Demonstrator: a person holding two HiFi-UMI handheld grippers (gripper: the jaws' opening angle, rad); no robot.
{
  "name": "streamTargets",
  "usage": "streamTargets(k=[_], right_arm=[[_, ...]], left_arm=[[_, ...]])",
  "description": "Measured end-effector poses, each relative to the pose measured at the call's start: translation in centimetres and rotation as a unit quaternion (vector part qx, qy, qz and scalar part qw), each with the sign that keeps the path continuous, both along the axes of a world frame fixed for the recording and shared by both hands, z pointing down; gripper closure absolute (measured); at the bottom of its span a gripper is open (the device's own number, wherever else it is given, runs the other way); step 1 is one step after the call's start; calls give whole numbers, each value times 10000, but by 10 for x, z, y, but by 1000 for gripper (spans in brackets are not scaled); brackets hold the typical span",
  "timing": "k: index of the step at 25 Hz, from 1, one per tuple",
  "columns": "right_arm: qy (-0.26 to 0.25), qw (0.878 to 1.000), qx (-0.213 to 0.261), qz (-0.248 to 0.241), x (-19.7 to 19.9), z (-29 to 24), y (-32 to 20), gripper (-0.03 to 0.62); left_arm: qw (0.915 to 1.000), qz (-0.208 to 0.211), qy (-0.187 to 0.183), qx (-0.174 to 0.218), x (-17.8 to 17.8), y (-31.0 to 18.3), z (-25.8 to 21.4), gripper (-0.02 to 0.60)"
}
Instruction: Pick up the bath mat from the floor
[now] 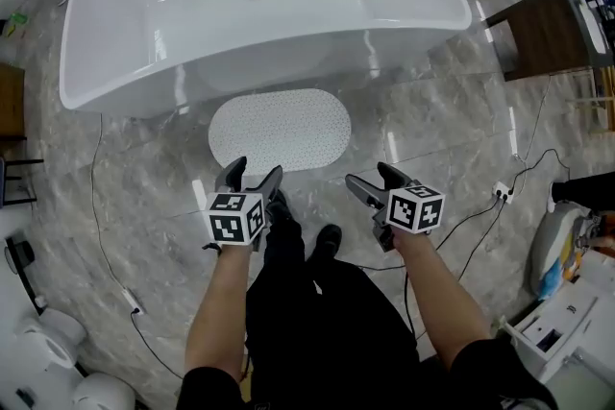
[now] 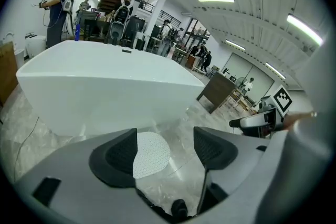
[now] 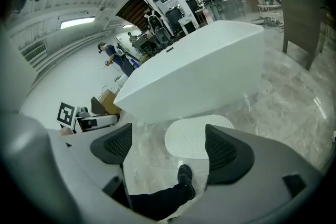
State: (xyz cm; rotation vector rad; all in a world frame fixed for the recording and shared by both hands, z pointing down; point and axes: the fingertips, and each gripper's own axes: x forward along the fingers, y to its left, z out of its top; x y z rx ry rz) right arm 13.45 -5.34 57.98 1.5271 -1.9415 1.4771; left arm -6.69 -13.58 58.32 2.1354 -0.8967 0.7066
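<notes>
A white oval bath mat [image 1: 280, 130] with a dotted surface lies flat on the grey marble floor, just in front of the bathtub. My left gripper [image 1: 254, 173] hovers near the mat's front left edge, jaws open and empty. My right gripper [image 1: 373, 180] hangs a little right of the mat's front edge, also open and empty. In the left gripper view the mat [image 2: 152, 155] shows between the open jaws of the left gripper [image 2: 164, 150]. In the right gripper view the mat [image 3: 193, 137] lies ahead between the spread jaws of the right gripper [image 3: 170, 148].
A large white bathtub [image 1: 259, 0] stands behind the mat. A dark wooden stand [image 1: 546, 29] is at the right. Cables and a white plug [image 1: 501, 192] trail over the floor on the right. My black shoes [image 1: 327, 240] stand just short of the mat.
</notes>
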Motion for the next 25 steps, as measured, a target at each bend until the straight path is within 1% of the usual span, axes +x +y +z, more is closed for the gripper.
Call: streamTargets(k=[4, 7, 10, 12, 14, 18, 22, 24, 25], right_arm=[[3, 9999, -23, -102, -3, 38, -17, 145], [-25, 9999, -65, -156, -4, 70, -23, 146], [-76, 9998, -104, -163, -8, 103, -30, 146], [-101, 9997, -89, -190, -14, 122, -35, 148], [-122, 9997, -43, -227, -20, 142, -40, 148], [-244, 9996, 83, -90, -26, 186, -51, 148], [-397, 9989, 218, 134, -31, 235, -67, 148], [-366, 9990, 239, 14, -36, 258, -68, 148], [-304, 9992, 243, -93, -38, 270, -68, 148]], left_arm=[[10000, 12, -22, -92, 3, 0, 39, 233], [9996, 70, -168, -210, 1, 3, 78, 233], [9992, -114, -225, -296, -3, -6, 114, 233], [9992, -236, -199, -263, -4, -15, 132, 233], [9994, -258, -176, -125, -4, -25, 147, 233], [9994, -266, -159, 153, -9, -40, 184, 233], [9995, -268, -135, 127, -18, -46, 238, 233], [9997, -123, -186, 43, -19, -41, 263, 236], [9996, 5, -279, 33, -19, -37, 275, 238]])
